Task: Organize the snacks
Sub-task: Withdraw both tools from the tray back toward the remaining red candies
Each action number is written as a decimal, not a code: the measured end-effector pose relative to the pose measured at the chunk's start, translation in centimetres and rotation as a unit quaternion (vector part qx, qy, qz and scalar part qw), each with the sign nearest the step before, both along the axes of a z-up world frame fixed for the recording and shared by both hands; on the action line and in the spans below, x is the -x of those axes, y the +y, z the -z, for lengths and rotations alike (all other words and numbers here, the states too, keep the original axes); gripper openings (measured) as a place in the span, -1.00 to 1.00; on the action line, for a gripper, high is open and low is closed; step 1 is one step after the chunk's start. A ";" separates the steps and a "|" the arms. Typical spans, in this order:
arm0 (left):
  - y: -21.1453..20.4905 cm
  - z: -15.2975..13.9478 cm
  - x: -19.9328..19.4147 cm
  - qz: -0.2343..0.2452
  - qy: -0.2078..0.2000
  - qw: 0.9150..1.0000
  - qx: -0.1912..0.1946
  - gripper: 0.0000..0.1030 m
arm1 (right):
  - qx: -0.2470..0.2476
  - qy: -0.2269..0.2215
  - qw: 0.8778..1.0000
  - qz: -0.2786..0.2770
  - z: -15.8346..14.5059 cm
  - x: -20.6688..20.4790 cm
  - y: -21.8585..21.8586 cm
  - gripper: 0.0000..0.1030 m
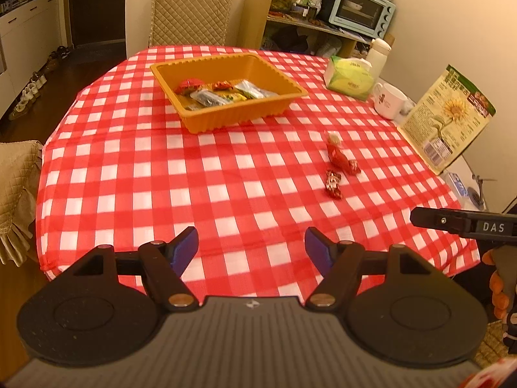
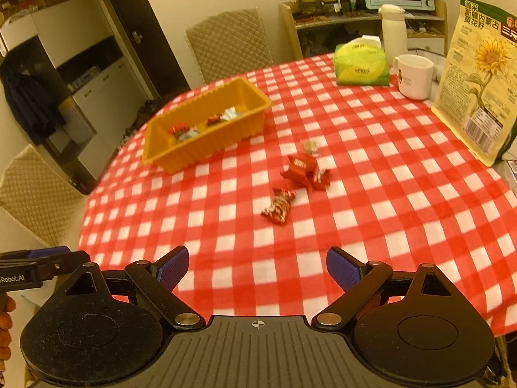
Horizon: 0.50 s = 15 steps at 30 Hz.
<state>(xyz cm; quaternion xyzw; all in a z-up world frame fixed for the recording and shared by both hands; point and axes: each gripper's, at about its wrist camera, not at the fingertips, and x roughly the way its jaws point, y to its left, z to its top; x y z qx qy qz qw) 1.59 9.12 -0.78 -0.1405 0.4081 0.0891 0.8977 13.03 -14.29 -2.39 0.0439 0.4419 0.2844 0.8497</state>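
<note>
Snacks (image 2: 302, 169) are split up rn, some sitting in the orange tray (image 2: 206, 148) and a few loose on the checkered tablecloth (image 2: 371, 210) nearby, w/ left gripper (image 1: 251, 248) & right gripper (image 2: 257, 269) both open, holding nothing.

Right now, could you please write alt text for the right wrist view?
The open right gripper points over a red checked table at loose red snacks. Beyond them sits an orange tray holding more snacks, with a mug far right.
</note>
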 end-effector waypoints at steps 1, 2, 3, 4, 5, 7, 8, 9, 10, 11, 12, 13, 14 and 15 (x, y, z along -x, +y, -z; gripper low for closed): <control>-0.1 0.1 0.1 0.001 0.002 1.000 -0.002 0.36 | 0.006 0.000 1.000 -0.001 0.1 0.2 0.1 0.78; -0.2 0.3 0.2 0.003 0.004 1.000 -0.003 0.36 | 0.011 0.002 1.000 -0.001 0.3 0.3 0.1 0.78; -0.3 0.4 0.2 0.004 0.007 1.000 -0.002 0.36 | 0.016 0.004 1.000 -0.001 0.5 0.5 0.1 0.78; -0.4 0.5 0.3 0.006 0.009 1.000 -0.002 0.36 | 0.020 0.005 1.000 0.000 0.6 0.6 0.2 0.78; -0.5 0.7 0.4 0.007 0.010 1.000 -0.002 0.36 | 0.023 0.007 1.000 0.000 0.8 0.6 0.2 0.78; -0.7 0.9 0.5 0.008 0.014 1.000 -0.002 0.36 | 0.032 0.010 0.999 -0.001 1.0 0.8 0.3 0.78; -0.8 0.9 0.5 0.009 0.015 1.000 -0.003 0.36 | 0.036 0.011 0.999 -0.002 1.1 0.8 0.3 0.78; -0.8 1.0 0.5 0.009 0.016 1.000 -0.003 0.36 | 0.039 0.012 0.999 -0.003 1.2 0.8 0.4 0.78; -0.9 1.0 0.5 0.011 0.017 1.000 -0.003 0.36 | 0.041 0.013 0.999 -0.005 1.3 0.9 0.4 0.78; -1.0 1.1 0.6 0.011 0.018 1.000 -0.002 0.36 | 0.042 0.014 0.999 -0.007 1.3 1.0 0.5 0.78; -1.1 1.2 0.6 0.011 0.019 1.000 -0.002 0.36 | 0.043 0.016 0.999 -0.009 1.4 1.0 0.5 0.78; -1.2 1.2 0.6 0.011 0.020 1.000 -0.002 0.36 | 0.044 0.017 0.999 -0.010 1.5 1.0 0.5 0.78; -1.3 1.3 0.5 0.011 0.021 1.000 -0.001 0.36 | 0.045 0.018 0.999 -0.012 1.5 1.0 0.6 0.78; -1.4 1.4 0.5 0.012 0.022 1.000 -0.001 0.36 | 0.046 0.019 0.999 -0.014 1.6 1.0 0.6 0.78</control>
